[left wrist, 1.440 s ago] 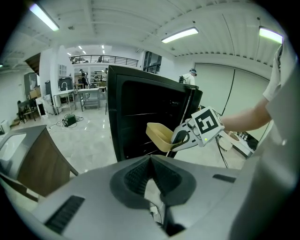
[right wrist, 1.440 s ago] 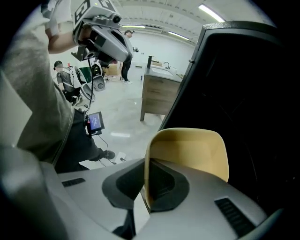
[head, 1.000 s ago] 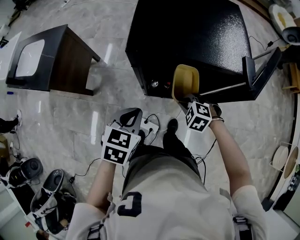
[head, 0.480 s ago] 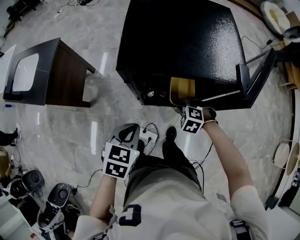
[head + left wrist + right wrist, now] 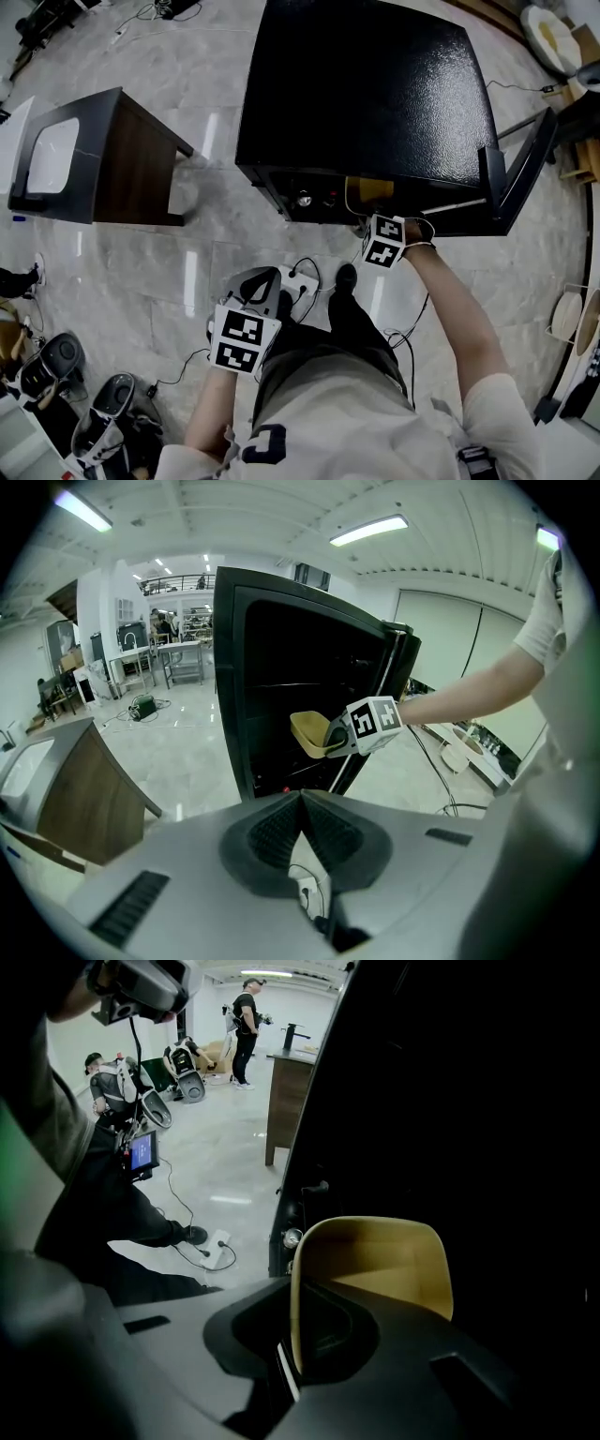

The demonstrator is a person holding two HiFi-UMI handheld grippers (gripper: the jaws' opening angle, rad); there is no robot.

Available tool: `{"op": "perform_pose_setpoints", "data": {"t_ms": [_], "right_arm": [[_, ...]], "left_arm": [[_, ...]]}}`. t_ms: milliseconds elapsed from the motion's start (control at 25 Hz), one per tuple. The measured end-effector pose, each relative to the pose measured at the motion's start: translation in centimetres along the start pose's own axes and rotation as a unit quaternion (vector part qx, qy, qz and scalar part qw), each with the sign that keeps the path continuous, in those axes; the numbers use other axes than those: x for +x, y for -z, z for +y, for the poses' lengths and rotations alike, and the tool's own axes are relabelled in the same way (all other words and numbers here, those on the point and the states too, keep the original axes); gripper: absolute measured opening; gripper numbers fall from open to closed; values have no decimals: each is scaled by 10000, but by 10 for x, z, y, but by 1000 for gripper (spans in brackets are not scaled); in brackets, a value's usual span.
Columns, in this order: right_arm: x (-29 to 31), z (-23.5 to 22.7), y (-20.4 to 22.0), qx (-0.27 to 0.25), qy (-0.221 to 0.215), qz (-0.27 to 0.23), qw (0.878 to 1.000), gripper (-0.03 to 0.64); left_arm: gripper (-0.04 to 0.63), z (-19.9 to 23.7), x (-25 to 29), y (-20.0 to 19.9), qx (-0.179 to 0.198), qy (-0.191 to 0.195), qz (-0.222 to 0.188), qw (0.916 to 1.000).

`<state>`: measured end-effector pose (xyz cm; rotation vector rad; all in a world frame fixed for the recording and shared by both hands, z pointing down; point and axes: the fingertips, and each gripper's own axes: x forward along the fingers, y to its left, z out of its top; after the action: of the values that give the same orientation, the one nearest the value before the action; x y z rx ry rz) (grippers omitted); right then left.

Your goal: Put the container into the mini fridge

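While the right gripper [image 5: 292, 1354] is clamped by its jaws on one wall of the yellow container [image 5: 375, 1260], the container is carried directly ahead of it, at the open front of the mini fridge [image 5: 366, 94], partly tucked under the fridge's top edge. Its length appears to run from the jaws toward the dark cavity, so a straight push inward is judged to be called for. The left gripper [image 5: 302, 829], closed on nothing, is held well back from the mini fridge; the right is plainly the nearer.
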<state>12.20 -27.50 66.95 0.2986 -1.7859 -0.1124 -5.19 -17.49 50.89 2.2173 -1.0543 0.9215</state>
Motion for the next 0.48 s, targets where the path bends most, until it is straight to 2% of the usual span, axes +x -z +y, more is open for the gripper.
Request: {"op": "perform_pose_setpoints", "data": {"t_ms": [480], "right_arm": [[24, -24, 2, 50, 144, 158, 9998, 32]], "left_arm": [[55, 5, 4, 7, -135, -27, 59, 9999]]}}
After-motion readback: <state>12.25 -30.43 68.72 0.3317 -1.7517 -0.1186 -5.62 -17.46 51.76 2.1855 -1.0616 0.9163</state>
